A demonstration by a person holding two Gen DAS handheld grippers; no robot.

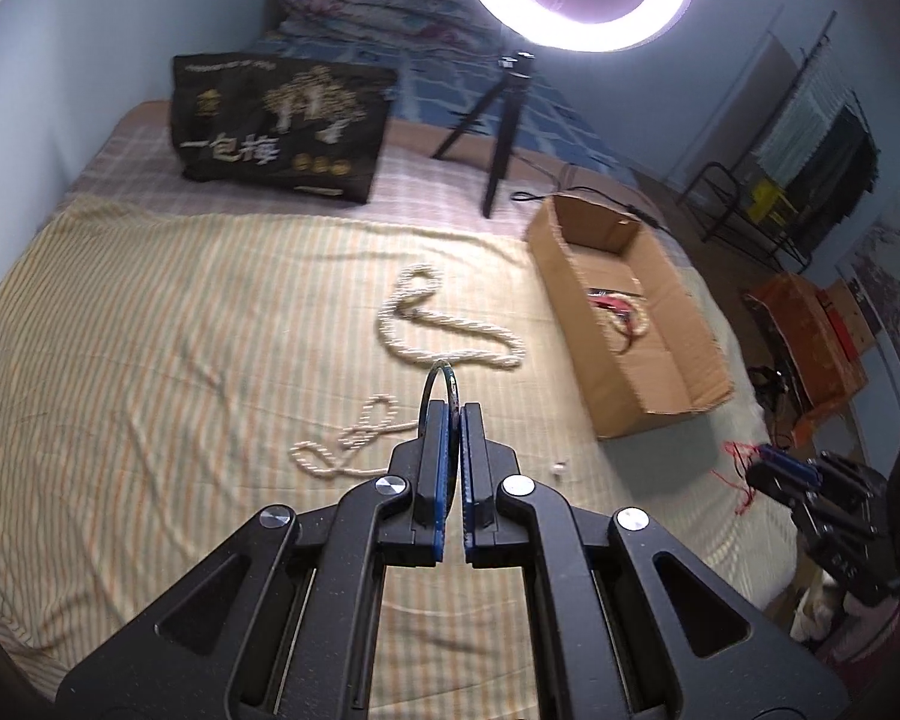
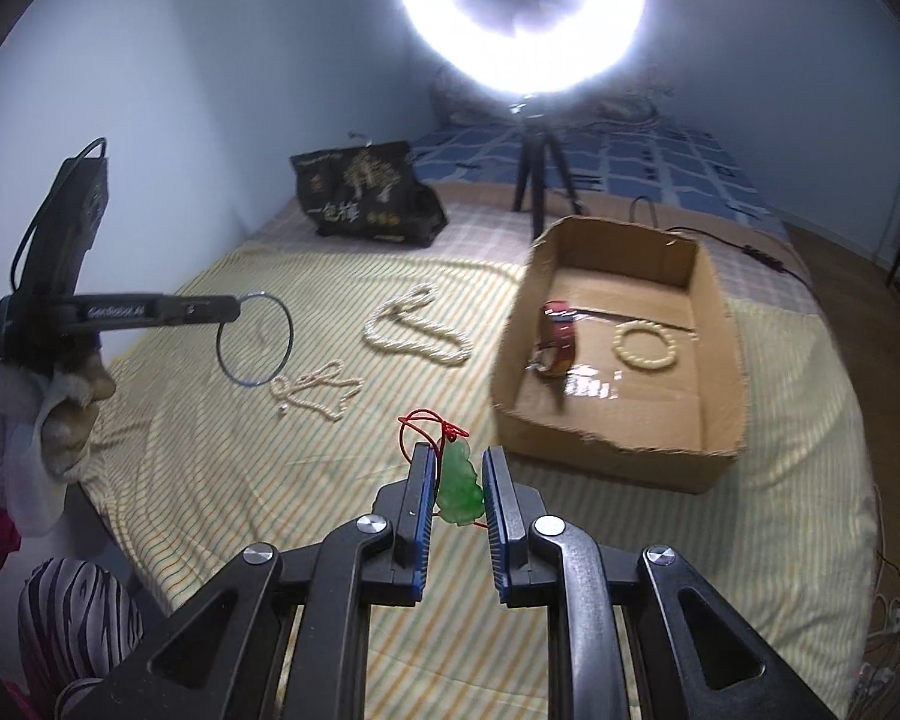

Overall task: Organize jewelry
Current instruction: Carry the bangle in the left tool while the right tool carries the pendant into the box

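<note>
My left gripper point(image 1: 455, 408) is shut on a thin dark bangle point(image 1: 440, 381) and holds it above the striped bedspread; it shows from the side in the right wrist view point(image 2: 234, 307) with the bangle point(image 2: 257, 339) hanging from it. My right gripper point(image 2: 457, 456) is open around a green jade pendant point(image 2: 461, 487) on a red cord point(image 2: 426, 429) lying on the bed. A thick pearl necklace point(image 1: 444, 324) point(image 2: 417, 327) and a thin pearl strand point(image 1: 354, 438) point(image 2: 318, 390) lie on the bed. The cardboard box point(image 2: 714, 324) point(image 1: 660, 372) holds a red watch point(image 2: 555, 339) and a bead bracelet point(image 2: 647, 347).
A black printed bag point(image 1: 282, 126) point(image 2: 366, 195) and a ring light on a tripod point(image 1: 498, 120) point(image 2: 537, 180) stand at the back of the bed. A small white bead point(image 1: 558, 469) lies near the box. Chairs and clutter stand right of the bed point(image 1: 810, 192).
</note>
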